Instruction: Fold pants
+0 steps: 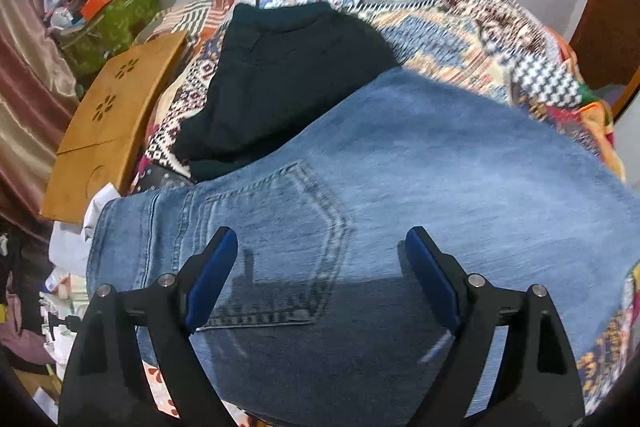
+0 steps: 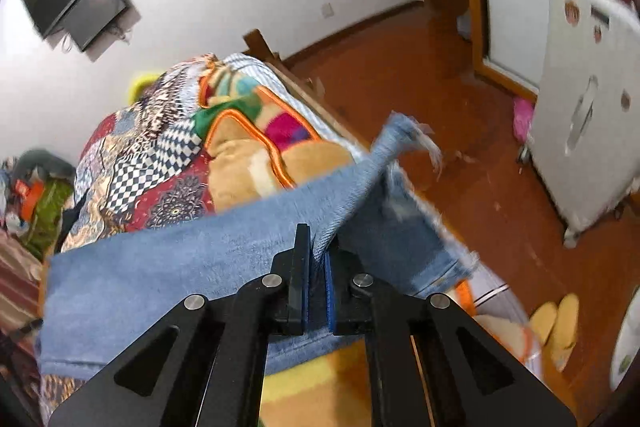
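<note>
The jeans (image 1: 400, 167) lie across the bed (image 1: 460, 11), waist and back pocket under the left tongs (image 1: 320, 267), which hang wide and empty. The right tongs (image 2: 318, 267) are clamped on a leg near its frayed hem (image 2: 404, 131), lifted at one o'clock. Folding looks barely begun. Dark pants (image 1: 280, 83) crowd eleven o'clock; the bed edge runs close at three.

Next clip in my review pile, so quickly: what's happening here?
A person with two handheld grippers is folding blue jeans on a bed with a patchwork quilt. The right gripper is shut on denim near the frayed leg hem, lifting it. The left gripper is open above the back pocket, gripping nothing. Dark pants lie beyond.
</note>
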Available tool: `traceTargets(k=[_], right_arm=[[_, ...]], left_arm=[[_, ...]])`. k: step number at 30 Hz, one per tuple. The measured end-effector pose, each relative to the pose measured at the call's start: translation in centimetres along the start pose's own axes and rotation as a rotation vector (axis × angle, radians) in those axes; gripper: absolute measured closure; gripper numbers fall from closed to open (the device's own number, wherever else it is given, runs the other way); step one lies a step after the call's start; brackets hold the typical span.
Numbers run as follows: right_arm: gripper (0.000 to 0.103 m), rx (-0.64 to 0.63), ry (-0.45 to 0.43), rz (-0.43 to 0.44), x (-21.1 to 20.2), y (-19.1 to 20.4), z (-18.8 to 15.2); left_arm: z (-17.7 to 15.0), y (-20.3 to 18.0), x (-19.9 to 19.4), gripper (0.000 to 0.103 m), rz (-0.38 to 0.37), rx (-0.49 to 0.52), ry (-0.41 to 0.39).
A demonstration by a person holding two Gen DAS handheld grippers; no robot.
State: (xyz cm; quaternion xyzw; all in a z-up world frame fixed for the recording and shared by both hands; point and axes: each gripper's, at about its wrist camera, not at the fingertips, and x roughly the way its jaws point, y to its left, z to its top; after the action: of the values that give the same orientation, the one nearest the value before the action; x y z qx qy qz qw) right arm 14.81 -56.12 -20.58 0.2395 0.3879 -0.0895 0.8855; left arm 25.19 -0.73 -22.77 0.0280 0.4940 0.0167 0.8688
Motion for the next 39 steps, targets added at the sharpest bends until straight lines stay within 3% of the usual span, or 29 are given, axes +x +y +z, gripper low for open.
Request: traceTargets(k=[3, 7, 8, 10, 13, 17, 19, 26, 31, 39], right_arm=[[0.098, -0.002, 0.034, -0.012, 0.8, -0.2, -0.6], [0.097, 0.07, 0.167, -0.03, 4.7, -1.9, -2.7], [0.096, 0.098, 0.191, -0.02, 5.1, -2.4, -3.1], [0.091, 0.167, 0.177, 0.022, 4.7, -3.4, -3.4], [0.081, 0.195, 0.182, 0.014, 4.1, -4.0, -3.1], [0.054, 0.203, 0.177, -0.059, 3.3, -4.7, -3.2], [0.05, 0.247, 0.163, -0.052, 2.7, -5.7, -3.6], [0.049, 0.35, 0.176, 0.003, 4.3, -7.4, -4.0], [0.051, 0.329, 0.175, 0.003, 6.2, -7.2, -3.5], [0.092, 0.224, 0.114, -0.036, 5.9, -6.2, -2.4]], left_arm=[[0.1, -0.7, -0.3, 0.016, -0.017, 0.01, -0.009], [-0.7, -2.3, 0.7, 0.016, -0.022, 0.06, 0.042], [-1.0, -2.7, 0.6, 0.016, -0.004, 0.076, 0.024], [-1.1, -3.2, 0.3, 0.016, 0.019, 0.114, 0.007], [-0.6, -3.8, 0.0, 0.016, 0.007, 0.142, 0.007], [0.3, -5.1, 0.2, 0.016, -0.014, 0.166, 0.004], [0.7, -6.1, 0.7, 0.016, -0.019, 0.186, 0.013], [2.5, -10.0, 2.8, 0.016, -0.037, 0.25, 0.035], [3.9, -11.0, 4.5, 0.016, -0.098, 0.222, 0.084], [5.5, -12.2, 6.2, 0.01, -0.12, 0.184, 0.137]])
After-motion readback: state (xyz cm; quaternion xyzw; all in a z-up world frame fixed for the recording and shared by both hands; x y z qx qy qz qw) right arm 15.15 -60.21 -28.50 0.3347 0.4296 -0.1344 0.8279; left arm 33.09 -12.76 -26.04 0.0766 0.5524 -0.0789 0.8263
